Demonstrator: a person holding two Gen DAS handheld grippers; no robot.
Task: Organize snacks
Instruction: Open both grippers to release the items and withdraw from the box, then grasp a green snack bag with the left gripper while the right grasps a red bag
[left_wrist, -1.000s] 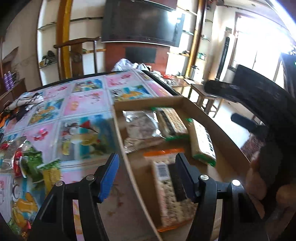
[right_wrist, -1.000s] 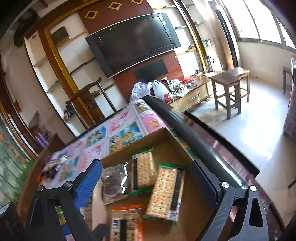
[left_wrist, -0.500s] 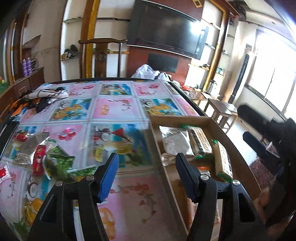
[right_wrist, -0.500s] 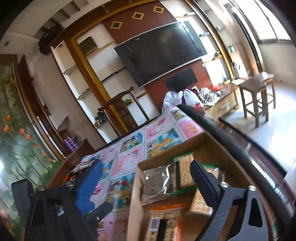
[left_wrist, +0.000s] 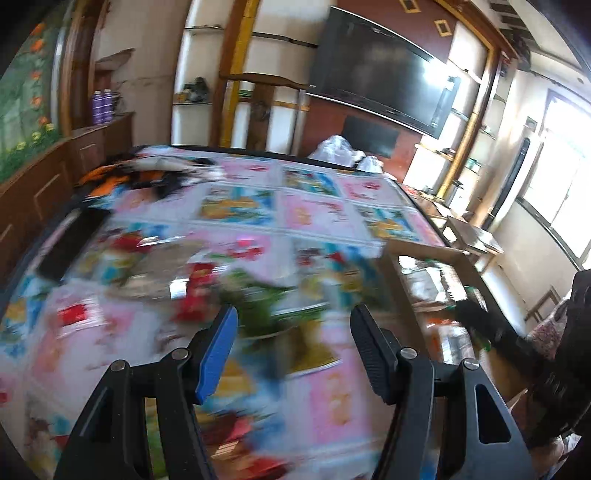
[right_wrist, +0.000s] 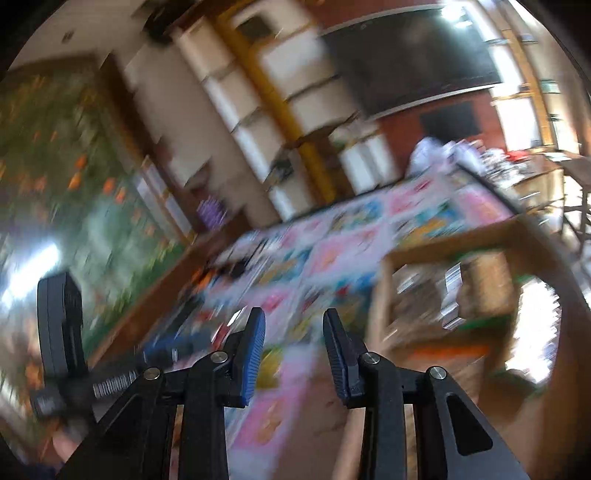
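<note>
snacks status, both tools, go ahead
Left tool open, empty. Right tool just closing, nothing between jaws. Loose snack packets on table, box right. Path clear.

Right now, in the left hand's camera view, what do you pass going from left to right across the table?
Dark flat object → red snack packet → green snack packet → cardboard box holding snacks, at the table's right edge.

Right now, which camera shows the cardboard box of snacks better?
The right wrist view: the cardboard box shows its far wall and inside, though blurred. The left wrist view catches it at the right edge, blurred, partly behind a dark shape.
</note>
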